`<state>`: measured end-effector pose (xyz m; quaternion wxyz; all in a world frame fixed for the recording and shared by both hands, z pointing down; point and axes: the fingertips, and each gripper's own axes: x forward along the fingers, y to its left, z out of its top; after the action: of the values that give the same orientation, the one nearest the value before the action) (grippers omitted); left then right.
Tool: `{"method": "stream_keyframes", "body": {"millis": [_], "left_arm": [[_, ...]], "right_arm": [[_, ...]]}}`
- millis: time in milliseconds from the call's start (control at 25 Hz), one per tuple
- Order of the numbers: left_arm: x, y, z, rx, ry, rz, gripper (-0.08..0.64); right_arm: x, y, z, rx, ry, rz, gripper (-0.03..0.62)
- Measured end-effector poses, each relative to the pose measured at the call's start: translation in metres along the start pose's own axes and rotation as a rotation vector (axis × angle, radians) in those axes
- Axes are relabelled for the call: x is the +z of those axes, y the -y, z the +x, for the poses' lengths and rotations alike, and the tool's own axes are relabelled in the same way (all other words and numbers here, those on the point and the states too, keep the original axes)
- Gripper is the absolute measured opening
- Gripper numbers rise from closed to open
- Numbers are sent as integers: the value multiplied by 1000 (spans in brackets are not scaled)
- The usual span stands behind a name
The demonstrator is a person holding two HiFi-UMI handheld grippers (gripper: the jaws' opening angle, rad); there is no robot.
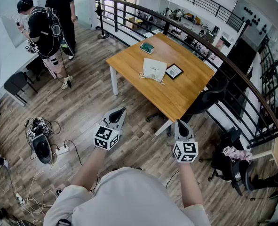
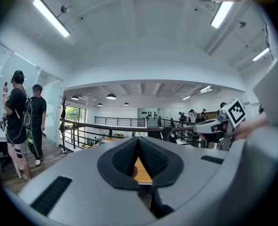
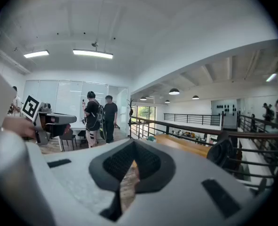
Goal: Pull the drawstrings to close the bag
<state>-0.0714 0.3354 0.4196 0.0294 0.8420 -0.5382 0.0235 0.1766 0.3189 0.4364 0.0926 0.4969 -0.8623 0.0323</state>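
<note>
Lying well beyond the left gripper [image 1: 123, 111] and right gripper [image 1: 178, 123] (both closed, empty) is the bag [image 1: 154, 70].

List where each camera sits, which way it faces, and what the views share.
Head view: on the person's head, looking steeply down at the left gripper, right gripper and both forearms; wooden table with the drawstring bag ahead.
Left gripper view: on the left gripper, level along its shut, empty jaws toward the table; right gripper at right.
Right gripper view: on the right gripper, along its shut, empty jaws; left gripper at left.
Shared: all three show the table and two standing people.
</note>
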Motion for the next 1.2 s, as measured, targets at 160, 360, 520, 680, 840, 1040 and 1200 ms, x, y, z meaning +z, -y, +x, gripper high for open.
{"method": "stream_keyframes", "body": {"millis": [160, 360, 520, 680, 840, 1040, 1200], "left_arm": [[-1, 2, -2, -2, 1, -5, -6], [-1, 3, -1, -3, 1, -8, -6], [-2, 8, 0, -3, 1, -10, -6], [-5, 13, -1, 4, -3, -10, -6], [-7, 17, -2, 0, -2, -14, -6], [-12, 25, 0, -1, -6, -17, -6], [-17, 32, 3, 2, -11, -30, 18]], "right_arm": [[0, -2, -2, -1, 7, -2, -5], [0, -1, -3, 0, 7, -2, -5], [0, 2, -5, 4, 12, 9, -5], [0, 2, -10, 16, 39, 26, -5], [-5, 2, -11, 21, 33, 17, -5], [-12, 11, -13, 4, 19, 20, -5], [-17, 16, -14, 16, 11, 14, -5]]}}
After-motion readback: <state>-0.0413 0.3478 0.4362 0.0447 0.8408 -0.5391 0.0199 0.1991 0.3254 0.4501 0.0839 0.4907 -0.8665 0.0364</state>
